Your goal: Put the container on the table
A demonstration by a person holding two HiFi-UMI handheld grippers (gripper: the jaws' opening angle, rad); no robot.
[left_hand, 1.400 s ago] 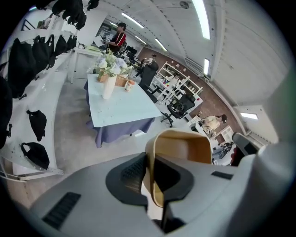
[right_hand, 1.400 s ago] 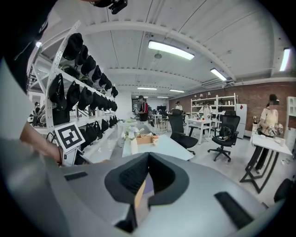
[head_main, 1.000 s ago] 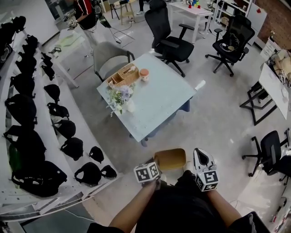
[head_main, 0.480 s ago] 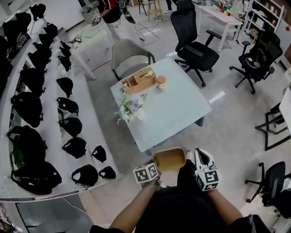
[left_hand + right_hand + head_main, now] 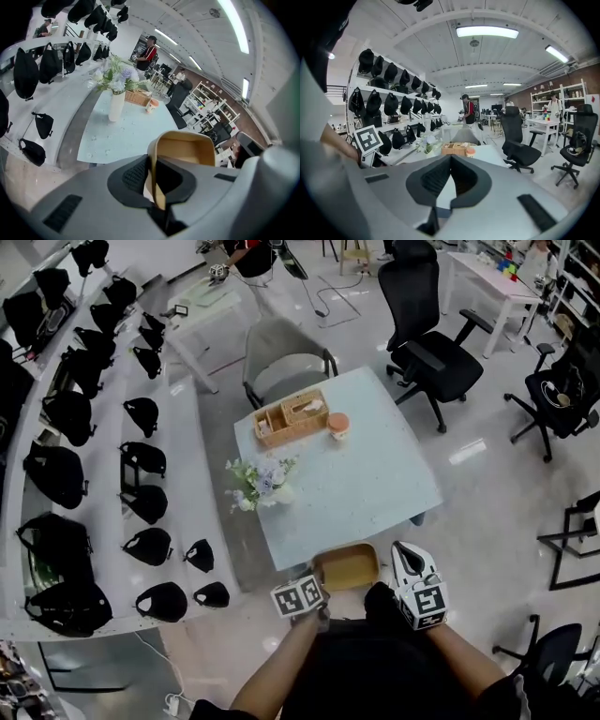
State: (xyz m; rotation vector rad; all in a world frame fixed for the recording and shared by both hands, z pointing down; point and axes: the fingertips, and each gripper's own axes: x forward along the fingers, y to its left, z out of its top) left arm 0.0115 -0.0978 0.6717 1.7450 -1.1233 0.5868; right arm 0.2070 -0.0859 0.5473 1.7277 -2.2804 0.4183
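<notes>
- The left gripper [image 5: 152,161] has its fingers nearly closed on one thin side wall of the tan container [image 5: 187,147]. The wall stands on edge between the two dark pads.
- The rest of the container reaches forward past those fingertips, with its open hollow in plain sight.
- From the head view, the container [image 5: 349,567] sits just right of the left gripper [image 5: 317,579] and just left of the right gripper [image 5: 409,559], at the near edge of the table [image 5: 375,493]. Whether it touches the tabletop cannot be told.
- The right gripper [image 5: 450,159] has its fingertips together with nothing between them.
- Ahead of the left fingers, the pale table [image 5: 126,136] spreads out. A white vase of flowers [image 5: 116,101] stands on it, with a small cup [image 5: 152,105] and a wooden box [image 5: 138,97] further on.
- Beyond the right fingertips stand the same wooden box [image 5: 455,148] and, off to their right, a black office chair [image 5: 516,140].
- To the left of both grippers, white shelves [image 5: 103,521] carry rows of black bags [image 5: 148,546].
</notes>
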